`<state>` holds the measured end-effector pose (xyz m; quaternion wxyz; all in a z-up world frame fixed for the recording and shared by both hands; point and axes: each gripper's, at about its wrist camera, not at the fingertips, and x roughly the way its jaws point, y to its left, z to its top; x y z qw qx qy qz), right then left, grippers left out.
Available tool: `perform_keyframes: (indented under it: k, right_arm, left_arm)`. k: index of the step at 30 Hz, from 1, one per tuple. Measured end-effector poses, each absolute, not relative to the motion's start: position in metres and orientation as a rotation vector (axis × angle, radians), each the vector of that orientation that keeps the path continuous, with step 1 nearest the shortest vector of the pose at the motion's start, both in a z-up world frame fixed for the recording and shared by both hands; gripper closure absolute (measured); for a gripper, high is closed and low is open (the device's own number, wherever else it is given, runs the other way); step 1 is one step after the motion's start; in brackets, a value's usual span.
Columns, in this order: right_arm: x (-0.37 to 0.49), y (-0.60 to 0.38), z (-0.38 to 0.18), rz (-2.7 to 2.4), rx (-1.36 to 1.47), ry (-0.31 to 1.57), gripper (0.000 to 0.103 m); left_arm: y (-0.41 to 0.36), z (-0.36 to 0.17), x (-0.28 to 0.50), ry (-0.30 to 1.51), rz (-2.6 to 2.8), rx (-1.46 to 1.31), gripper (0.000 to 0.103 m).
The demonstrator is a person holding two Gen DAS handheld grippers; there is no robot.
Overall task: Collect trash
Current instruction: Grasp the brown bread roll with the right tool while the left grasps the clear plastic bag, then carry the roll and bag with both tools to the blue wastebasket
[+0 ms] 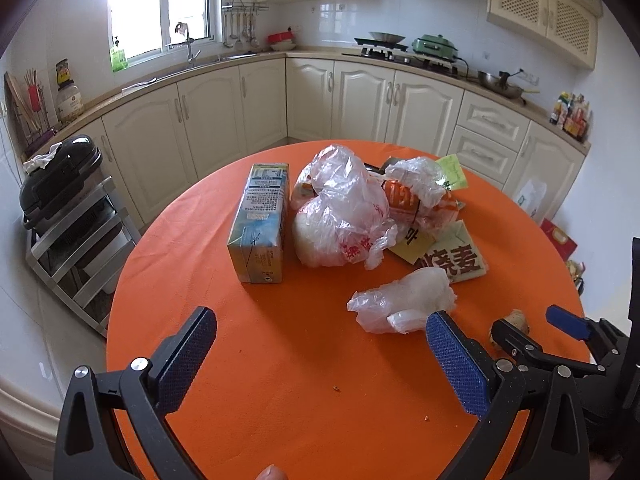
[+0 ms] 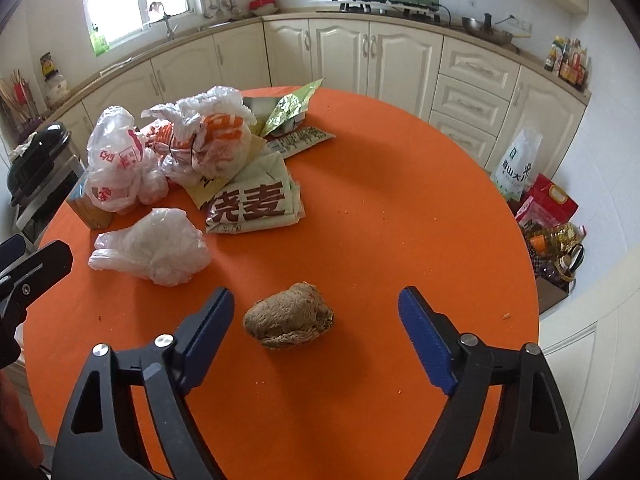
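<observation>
Trash lies on a round orange table [image 1: 248, 340]. A blue-grey carton [image 1: 262, 220] lies left of a pile of clear plastic bags [image 1: 344, 216] and paper wrappers [image 1: 452, 256]. A small crumpled clear bag [image 1: 404, 300] lies nearer, just beyond my left gripper [image 1: 320, 332], which is open and empty above the table. My right gripper [image 2: 318, 312] is open, with a brown lump [image 2: 290, 316] lying on the table between its fingers, untouched. The crumpled bag [image 2: 154, 246], the bag pile [image 2: 192, 140] and the wrappers [image 2: 256, 204] lie to its far left.
Cream kitchen cabinets [image 1: 360, 96] and a counter run behind the table. A black appliance on a metal rack [image 1: 60, 196] stands at the left. Bags and bottles [image 2: 548, 216] stand on the floor at the right. Crumbs [image 1: 336, 389] dot the table.
</observation>
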<state>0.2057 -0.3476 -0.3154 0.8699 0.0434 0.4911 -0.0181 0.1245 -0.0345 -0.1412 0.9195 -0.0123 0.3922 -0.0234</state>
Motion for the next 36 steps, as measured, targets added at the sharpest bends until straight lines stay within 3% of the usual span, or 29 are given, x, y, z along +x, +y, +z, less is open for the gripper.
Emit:
perform_keyframes:
  k: [6, 9, 14, 20, 22, 26, 28, 31, 33, 35, 36]
  right_arm:
    - [0.204, -0.34, -0.327, 0.011, 0.078, 1.045, 0.036]
    - [0.205, -0.336, -0.331, 0.018, 0.051, 1.038, 0.037]
    - [0.207, -0.344, -0.331, 0.036, 0.068, 1.022, 0.058]
    - [0.206, -0.352, -0.331, 0.078, 0.081, 1.007, 0.059]
    - [0.205, -0.353, -0.331, 0.085, 0.085, 1.005, 0.059]
    - [0.202, -0.356, -0.33, 0.103, 0.101, 1.005, 0.057]
    - [0.2, -0.358, -0.33, 0.109, 0.108, 1.0, 0.057]
    - [0.197, -0.355, -0.329, 0.109, 0.089, 0.997, 0.057]
    - [0.197, -0.355, -0.328, 0.111, 0.103, 1.005, 0.052]
    - [0.196, -0.356, -0.327, 0.129, 0.138, 1.011, 0.033]
    - [0.195, -0.354, -0.327, 0.128, 0.134, 1.013, 0.032]
  left_arm:
    - [-0.049, -0.156, 0.135, 0.826, -0.075, -0.004, 0.001]
    - [-0.06, -0.164, 0.143, 0.843, -0.092, 0.015, 0.001]
    - [-0.076, -0.185, 0.166, 0.891, -0.109, 0.047, 0.001]
    - [-0.079, -0.206, 0.189, 0.938, -0.102, 0.051, 0.002]
    - [-0.081, -0.21, 0.192, 0.946, -0.118, 0.058, 0.019]
    - [-0.078, -0.213, 0.192, 0.939, -0.132, 0.061, 0.024]
    - [-0.074, -0.212, 0.193, 0.931, -0.137, 0.056, 0.039]
    - [-0.071, -0.211, 0.194, 0.933, -0.153, 0.052, 0.041]
    - [-0.069, -0.21, 0.195, 0.938, -0.154, 0.049, 0.041]
    - [-0.068, -0.206, 0.193, 0.938, -0.15, 0.052, 0.04]
    - [-0.068, -0.205, 0.195, 0.938, -0.146, 0.059, 0.039]
